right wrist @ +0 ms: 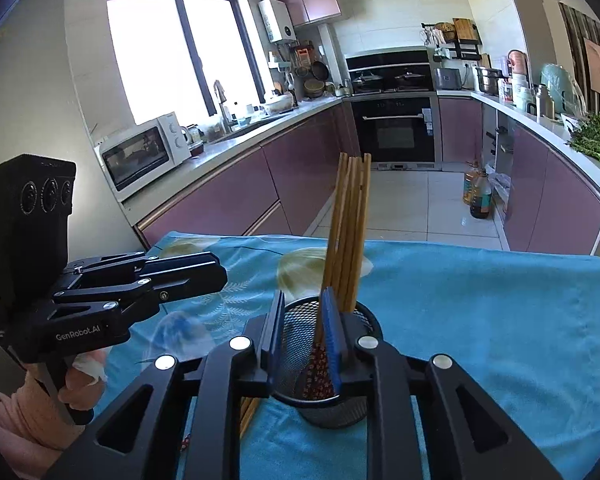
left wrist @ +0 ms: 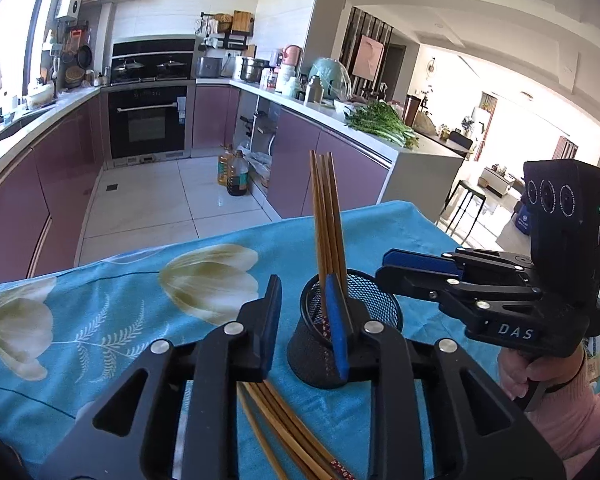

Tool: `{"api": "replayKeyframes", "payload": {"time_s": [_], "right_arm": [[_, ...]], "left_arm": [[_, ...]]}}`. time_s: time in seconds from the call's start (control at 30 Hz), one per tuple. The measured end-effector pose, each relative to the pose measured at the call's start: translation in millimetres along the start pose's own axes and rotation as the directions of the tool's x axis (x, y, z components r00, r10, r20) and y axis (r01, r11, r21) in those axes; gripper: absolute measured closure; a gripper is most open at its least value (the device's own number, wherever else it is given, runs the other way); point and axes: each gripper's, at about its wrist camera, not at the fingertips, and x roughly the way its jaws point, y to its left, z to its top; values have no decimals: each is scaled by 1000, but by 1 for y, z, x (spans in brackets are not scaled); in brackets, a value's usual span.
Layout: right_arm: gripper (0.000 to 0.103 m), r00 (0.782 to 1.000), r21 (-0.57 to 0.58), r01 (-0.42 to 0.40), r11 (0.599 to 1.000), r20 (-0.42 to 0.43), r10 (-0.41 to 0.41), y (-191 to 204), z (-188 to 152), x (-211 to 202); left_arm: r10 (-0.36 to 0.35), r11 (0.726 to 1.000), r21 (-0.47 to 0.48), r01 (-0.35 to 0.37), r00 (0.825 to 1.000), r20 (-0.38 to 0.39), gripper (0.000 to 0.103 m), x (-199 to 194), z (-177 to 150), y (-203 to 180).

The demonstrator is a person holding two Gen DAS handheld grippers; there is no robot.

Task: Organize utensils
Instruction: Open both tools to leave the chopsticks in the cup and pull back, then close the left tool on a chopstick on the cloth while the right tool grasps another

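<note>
Left wrist view: the left tool [left wrist: 308,328] is released, its fingers spread with nothing between them; one blue pad stands in front of the black mesh holder [left wrist: 342,336], so contact with the holder cannot be confirmed from this angle. The holder stands upright on the bench [left wrist: 100,320], which is covered by a blue floral cloth. A bundle of upright chopsticks [left wrist: 327,216] already stands in the holder, thick ends up. A second group, the loose chopsticks [left wrist: 288,428], lies flat on the cloth just below and between the left tool's fingers, near the holder base. The right tool [left wrist: 420,266] appears at the right, held level beside the holder rim with its two fingers close together; nothing is visible between them, but whether they are fully clenched cannot be told from this view. Right wrist view: the right tool [right wrist: 304,340] shows a moderate gap between its fingers, and the near rim of the mesh holder [right wrist: 328,364] sits in that gap; whether the pads press the mesh cannot be told. The upright chopsticks [right wrist: 350,236] lean slightly inside the holder. A few ends of the loose chopsticks [right wrist: 248,412] show on the cloth at the left of the holder base. The left tool [right wrist: 216,276] is at the left, apart from the holder. Assessment: the task is partly complete; one bundle is stowed, and the loose chopsticks remain to be picked up and inserted.
</note>
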Motion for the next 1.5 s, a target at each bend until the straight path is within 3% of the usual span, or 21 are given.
{"api": "replayKeyframes", "payload": {"time_s": [0.1, 0.23, 0.37, 0.67, 0.93, 1.23, 1.5], "right_arm": [[72, 999, -53, -44, 998, 23, 45, 18, -7, -13], [70, 996, -114, -85, 990, -20, 83, 41, -27, -13], [70, 991, -103, -92, 990, -104, 81, 46, -49, 3], [70, 965, -20, -65, 998, -257, 58, 46, -94, 44], [70, 957, -19, -45, 999, -287, 38, 47, -102, 53], [70, 952, -37, -8, 999, -306, -4, 47, -107, 61], [72, 945, -66, 28, 997, -322, -48, 48, -106, 59]], "left_arm": [[26, 1000, 8, -27, 999, 35, 67, -20, -12, 4], [74, 996, 39, -75, 997, 18, 63, -31, -36, 7], [99, 994, 51, -96, 993, -62, 63, -25, -64, 13], [132, 991, 56, -122, 958, -255, 64, 15, -122, 20], [138, 990, 51, -129, 942, -305, 66, 32, -136, 21], [158, 987, 62, -146, 939, -307, 67, 32, -138, 18], [165, 986, 45, -159, 935, -313, 76, 29, -137, 23]]}}
